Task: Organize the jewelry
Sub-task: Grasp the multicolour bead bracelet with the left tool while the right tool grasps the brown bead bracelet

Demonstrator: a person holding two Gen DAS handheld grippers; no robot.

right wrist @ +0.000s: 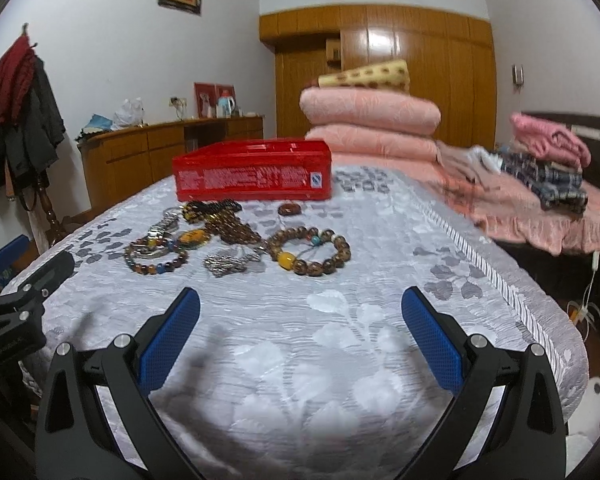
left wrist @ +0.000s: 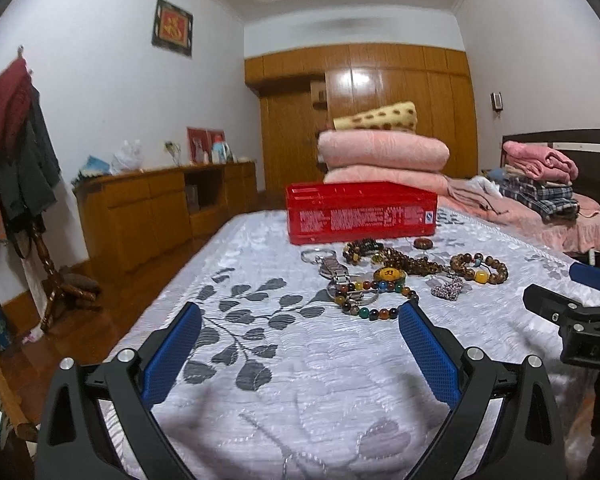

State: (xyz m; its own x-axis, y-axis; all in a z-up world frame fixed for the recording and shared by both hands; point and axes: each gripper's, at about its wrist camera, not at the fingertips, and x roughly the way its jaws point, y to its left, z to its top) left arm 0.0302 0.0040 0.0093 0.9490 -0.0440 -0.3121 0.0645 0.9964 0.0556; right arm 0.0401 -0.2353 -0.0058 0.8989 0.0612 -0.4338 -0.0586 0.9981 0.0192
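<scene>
jewelry [right wrist: 236,240] on bedspread [right wrist: 340,360], ahead of both empty, spread tools.

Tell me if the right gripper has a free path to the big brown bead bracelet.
Probably yes: the right gripper is open, and only bare bedspread lies before the brown bead bracelet.

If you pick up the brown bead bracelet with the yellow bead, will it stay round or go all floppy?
The bracelet would probably droop: it looks like separate beads on a cord. The smooth, round beads may slip in a gripper. It probably won't roll, since it lies flat on the textured bedspread.
</scene>
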